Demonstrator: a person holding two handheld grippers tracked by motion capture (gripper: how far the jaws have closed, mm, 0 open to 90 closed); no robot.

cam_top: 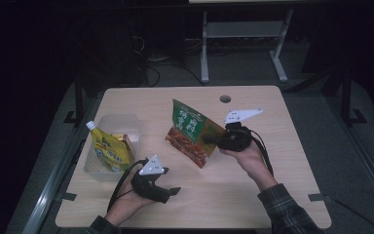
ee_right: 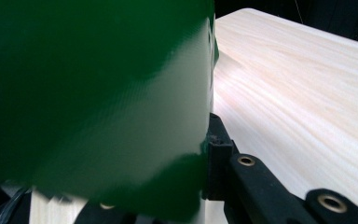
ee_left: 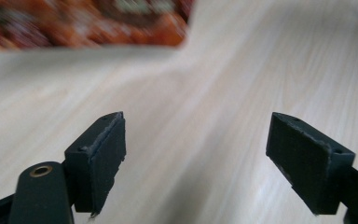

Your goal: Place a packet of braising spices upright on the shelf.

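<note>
A green and red snack bag [cam_top: 191,131] hangs tilted above the middle of the wooden table [cam_top: 253,190], with my right gripper [cam_top: 214,140] shut on its right edge. In the right gripper view the bag's green side [ee_right: 98,93] covers the left half, and one black jaw of my right gripper [ee_right: 206,154] presses against its edge. My left gripper [cam_top: 172,191] lies low near the table's front left, jaws pointing right. In the left gripper view my left gripper [ee_left: 198,140] is open over bare wood, with the bag's red bottom [ee_left: 88,21] blurred at the top.
A clear plastic container [cam_top: 126,121] stands at the table's left, holding a yellow-green spouted pouch [cam_top: 109,151] and another small packet. A cable hole [cam_top: 225,99] sits near the far edge. A metal desk frame [cam_top: 243,34] stands on the dark floor behind.
</note>
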